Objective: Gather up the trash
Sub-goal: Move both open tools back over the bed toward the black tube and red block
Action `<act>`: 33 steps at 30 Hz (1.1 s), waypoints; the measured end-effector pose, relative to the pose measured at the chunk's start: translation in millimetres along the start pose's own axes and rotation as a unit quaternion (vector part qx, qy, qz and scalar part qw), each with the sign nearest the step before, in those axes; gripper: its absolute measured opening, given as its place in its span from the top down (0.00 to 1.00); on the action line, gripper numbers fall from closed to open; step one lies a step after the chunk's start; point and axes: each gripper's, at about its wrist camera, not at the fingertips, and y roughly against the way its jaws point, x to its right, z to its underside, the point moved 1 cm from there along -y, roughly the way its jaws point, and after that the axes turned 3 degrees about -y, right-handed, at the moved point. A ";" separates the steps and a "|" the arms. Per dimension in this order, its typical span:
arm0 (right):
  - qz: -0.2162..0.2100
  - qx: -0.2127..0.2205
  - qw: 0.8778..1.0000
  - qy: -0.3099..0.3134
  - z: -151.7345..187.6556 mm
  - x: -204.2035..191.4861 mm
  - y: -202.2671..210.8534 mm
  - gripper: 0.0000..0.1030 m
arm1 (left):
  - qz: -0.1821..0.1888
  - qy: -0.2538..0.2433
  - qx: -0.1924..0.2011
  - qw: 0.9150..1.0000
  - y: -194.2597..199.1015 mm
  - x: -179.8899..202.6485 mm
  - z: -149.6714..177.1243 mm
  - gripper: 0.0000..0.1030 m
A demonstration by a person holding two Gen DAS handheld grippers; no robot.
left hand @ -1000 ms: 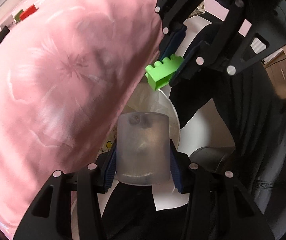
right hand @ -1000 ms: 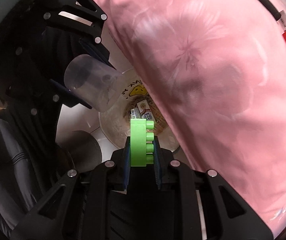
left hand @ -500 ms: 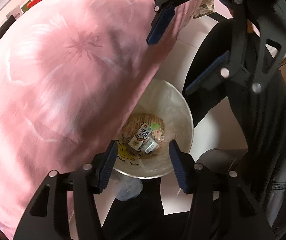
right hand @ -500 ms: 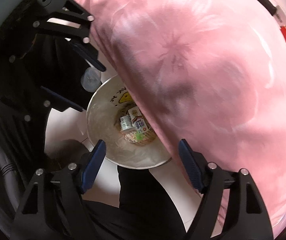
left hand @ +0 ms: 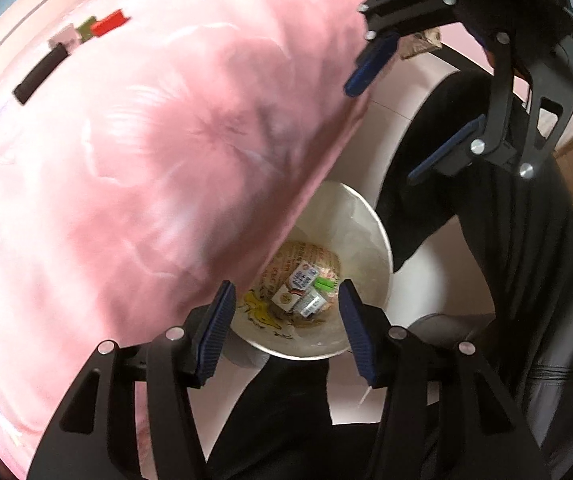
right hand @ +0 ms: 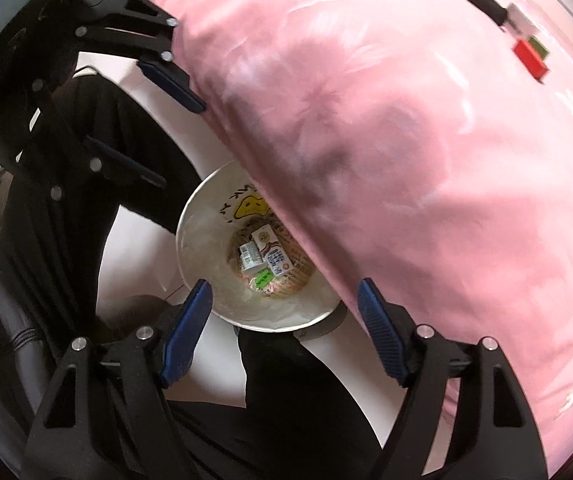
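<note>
Both claws emptied a second ago: left claw (left hand: 284, 328) and right claw (right hand: 284, 328) now spread apart above white bin (right hand: 190, 256). Green brick (right hand: 263, 279) lies inside among cartons (clear cup not visible). More litter remains on pink bed (left hand: 134, 168).

Left gripper (left hand: 284, 330) and right gripper (right hand: 284, 330) both hover with jaws spread, empty.

Both wrist views look down, sharing bin (left hand: 370, 216) (right hand: 190, 216).
</note>
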 end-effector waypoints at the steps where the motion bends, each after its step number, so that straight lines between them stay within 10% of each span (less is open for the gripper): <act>1: 0.005 0.006 1.000 -0.003 0.2 0.9 3.0 0.28 | -0.001 0.004 0.001 1.000 2.1 -0.8 0.3 0.46; 28: 0.074 0.073 0.993 -0.061 10.0 27.8 57.6 0.19 | -0.032 0.005 0.022 0.999 29.3 4.7 2.0 0.43; 33: 0.056 0.111 0.989 -0.079 9.9 33.5 76.8 0.19 | -0.033 0.012 0.023 0.999 37.2 -2.5 1.1 0.30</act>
